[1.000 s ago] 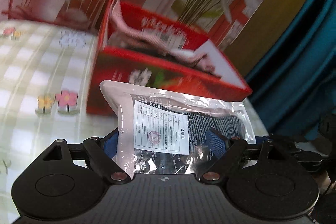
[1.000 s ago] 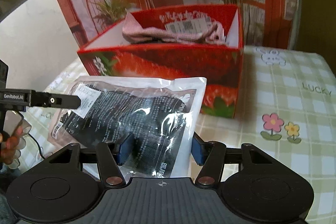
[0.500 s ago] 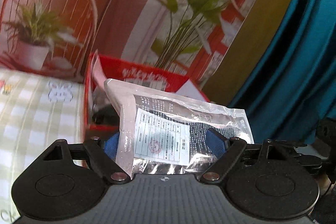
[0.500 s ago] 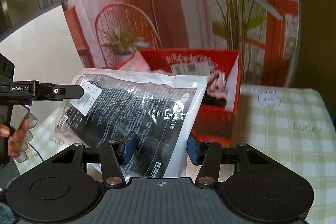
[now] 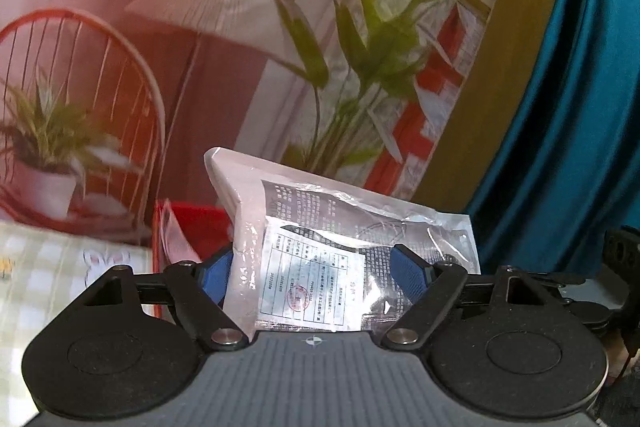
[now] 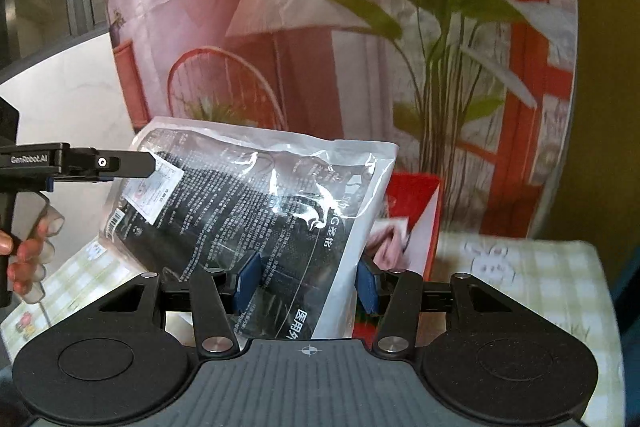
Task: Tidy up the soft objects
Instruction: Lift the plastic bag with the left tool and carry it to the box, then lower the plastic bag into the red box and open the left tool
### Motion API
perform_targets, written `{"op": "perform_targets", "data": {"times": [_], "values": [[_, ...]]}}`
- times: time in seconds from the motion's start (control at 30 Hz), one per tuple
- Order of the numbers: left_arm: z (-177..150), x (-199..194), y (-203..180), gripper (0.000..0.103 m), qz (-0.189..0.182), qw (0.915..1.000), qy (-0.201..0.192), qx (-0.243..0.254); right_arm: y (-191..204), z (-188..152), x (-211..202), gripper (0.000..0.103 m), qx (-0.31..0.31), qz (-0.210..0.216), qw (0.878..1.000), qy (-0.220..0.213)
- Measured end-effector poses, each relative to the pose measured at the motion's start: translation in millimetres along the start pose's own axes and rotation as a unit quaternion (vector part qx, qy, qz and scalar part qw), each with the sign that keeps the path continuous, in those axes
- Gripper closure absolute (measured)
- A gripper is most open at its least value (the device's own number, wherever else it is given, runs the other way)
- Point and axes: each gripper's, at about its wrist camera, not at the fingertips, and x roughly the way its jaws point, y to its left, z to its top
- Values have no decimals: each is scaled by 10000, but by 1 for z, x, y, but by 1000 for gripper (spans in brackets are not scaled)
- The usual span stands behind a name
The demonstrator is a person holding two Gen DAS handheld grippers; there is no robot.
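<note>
Both sets of jaws pinch opposite ends of one clear plastic packet point(image 6: 256, 211), the right gripper point(image 6: 306, 281) and left gripper point(image 5: 312, 273) sharing its limp weight, evidently to carry it flat above the red box point(image 6: 416, 211) on the checked tablecloth point(image 6: 532, 275).

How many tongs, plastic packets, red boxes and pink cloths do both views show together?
plastic packet: 1
tongs: 2, the left tongs and the right tongs, both just closing tighter with the packet between them
red box: 1
pink cloth: 1
Total: 5
</note>
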Motion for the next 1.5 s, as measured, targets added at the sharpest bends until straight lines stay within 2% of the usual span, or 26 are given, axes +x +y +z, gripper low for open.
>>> {"op": "perform_targets", "data": {"times": [0.13,0.2,0.33,0.5,0.53,0.6,0.7,0.97,1.1,1.2,1.5], "values": [[9,16,0,23,290,9994,40,169,-4,16,23,56,-240,-165,9993,-246],[10,24,6,31,358,9992,95,133,-6,19,34,57,-347,-201,9985,-380],[7,37,17,41,371,9987,327,-76,-14,22,58,58,-331,-372,9981,-351],[-7,53,24,48,435,9959,790,41,-27,14,76,59,-247,-491,9984,-130],[-9,56,26,48,472,9951,870,34,-28,12,79,59,-230,-483,9985,-68],[-14,60,28,48,591,9926,1058,73,-29,6,83,66,-209,-469,9987,64],[-22,66,26,48,728,9880,1315,355,-30,0,90,71,-128,-429,9987,261],[-24,79,22,48,906,9821,1527,624,-25,-4,103,72,-89,-577,9963,634],[-25,80,22,47,940,9819,1534,595,-24,-1,109,72,-126,-629,9948,786],[-23,78,22,42,1055,9822,1451,564,-23,2,113,72,-145,-666,9938,882],[-16,72,17,42,1142,9842,1251,521,-20,9,131,72,-191,-776,9880,1322]]}}
